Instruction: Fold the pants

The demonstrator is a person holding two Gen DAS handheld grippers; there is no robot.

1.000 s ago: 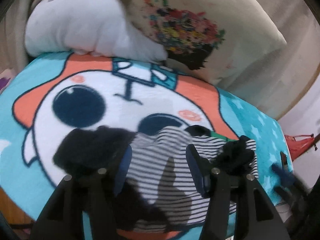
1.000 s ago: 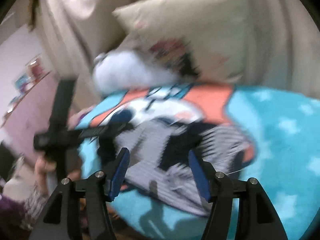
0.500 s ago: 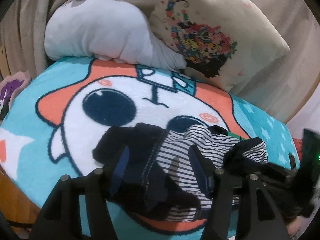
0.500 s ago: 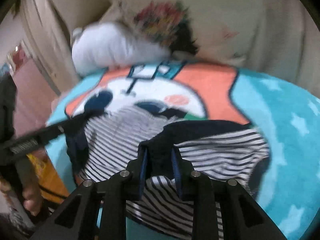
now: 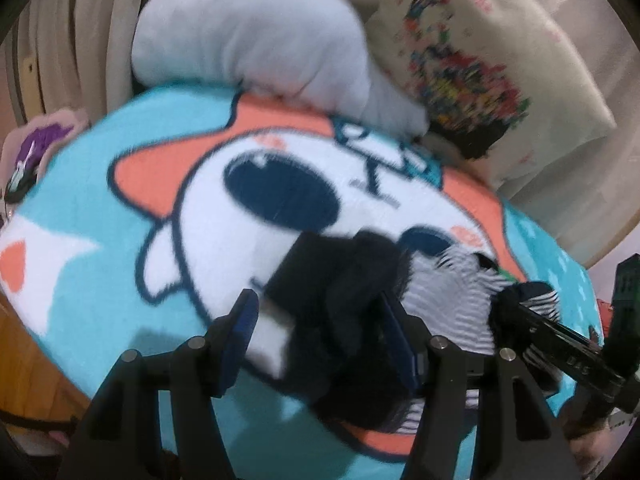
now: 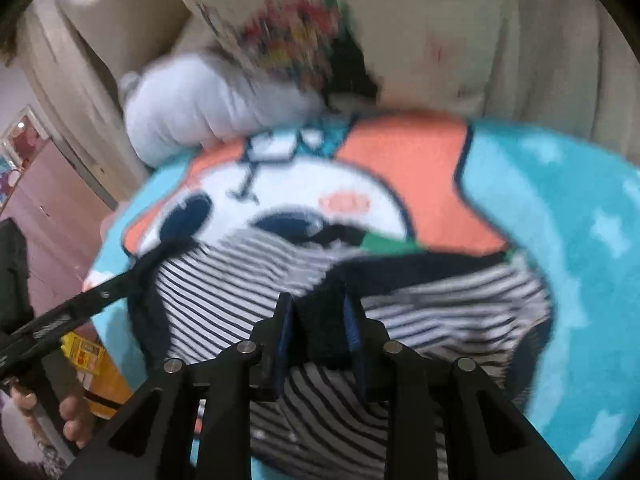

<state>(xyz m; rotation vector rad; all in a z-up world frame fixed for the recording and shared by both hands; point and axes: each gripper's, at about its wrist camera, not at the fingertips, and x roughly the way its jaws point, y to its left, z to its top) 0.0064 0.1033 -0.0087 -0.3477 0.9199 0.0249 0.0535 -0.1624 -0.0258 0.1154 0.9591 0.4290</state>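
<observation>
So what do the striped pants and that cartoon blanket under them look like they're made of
The black-and-white striped pants look like thin, soft knit jersey, matte: they bunch and drape in loose folds. The turquoise cartoon-face blanket looks like plush fleece, with fuzzy pile and soft-edged print. Blur leaves the exact fibre of both open.

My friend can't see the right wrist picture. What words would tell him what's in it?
The right gripper pinches a dark fold of the striped pants, which lie crumpled on a blue cartoon blanket. A white plush and a printed pillow sit behind.
</observation>
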